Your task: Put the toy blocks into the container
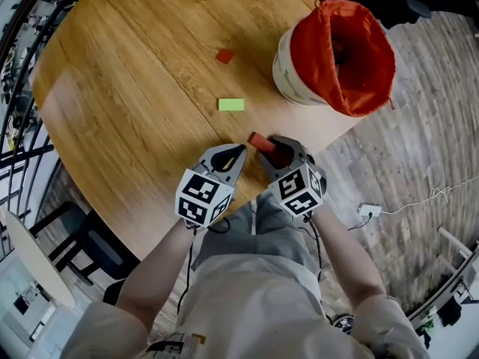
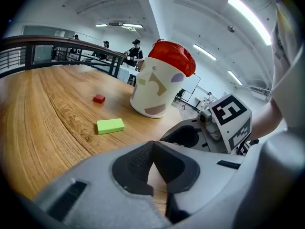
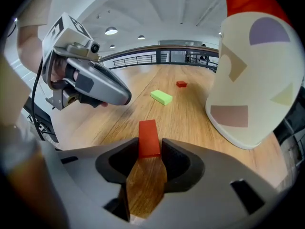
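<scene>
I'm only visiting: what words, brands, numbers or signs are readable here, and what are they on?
No readable words or numbers anywhere.
Black-and-white marker cubes: square patterns only, no letters.
White container with red liner: coloured shapes, no lettering.
Paper tag on the person's shirt: too small to read.

Left gripper (image 1: 239, 151): pointed forward and downward; jaws brought together at the tips, nothing caught between them.
Right gripper (image 1: 274, 149): held just beside the left, tilted more steeply down; jaws set apart, a red block (image 1: 259, 140) framed between them.
Left forearm (image 1: 153, 275): bare, extended forward.
Right forearm (image 1: 348, 256): bare, extended forward.
</scene>
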